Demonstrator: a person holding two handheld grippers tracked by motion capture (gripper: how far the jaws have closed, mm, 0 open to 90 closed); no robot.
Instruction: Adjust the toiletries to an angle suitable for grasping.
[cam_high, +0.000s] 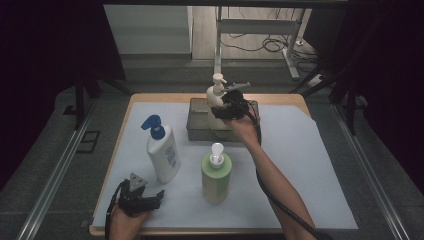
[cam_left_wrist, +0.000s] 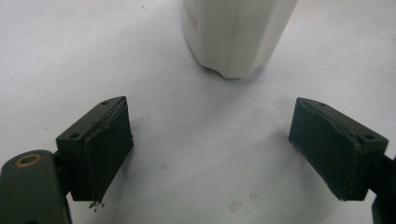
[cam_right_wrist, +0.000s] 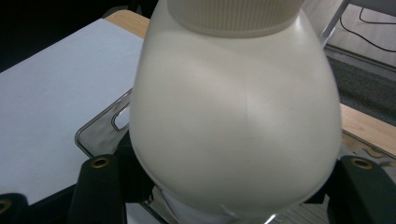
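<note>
At the worktop's far edge, right hand-held gripper (cam_high: 227, 107) clamps the cream bottle (cam_high: 216, 102) in the tray (cam_high: 196, 122); white bottle (cam_high: 163, 150), green bottle (cam_high: 216, 175) still out, left hand-held gripper (cam_high: 145, 200) wide, empty.

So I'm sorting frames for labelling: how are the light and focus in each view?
High view: dim, dark surround, the cream pump bottle in the right gripper small but legible. Left gripper view: bright white sheet, soft shadows under sharp fingers, white bottle base slightly soft. Right gripper view: the cream bottle is too close, soft, with mild glare.
</note>
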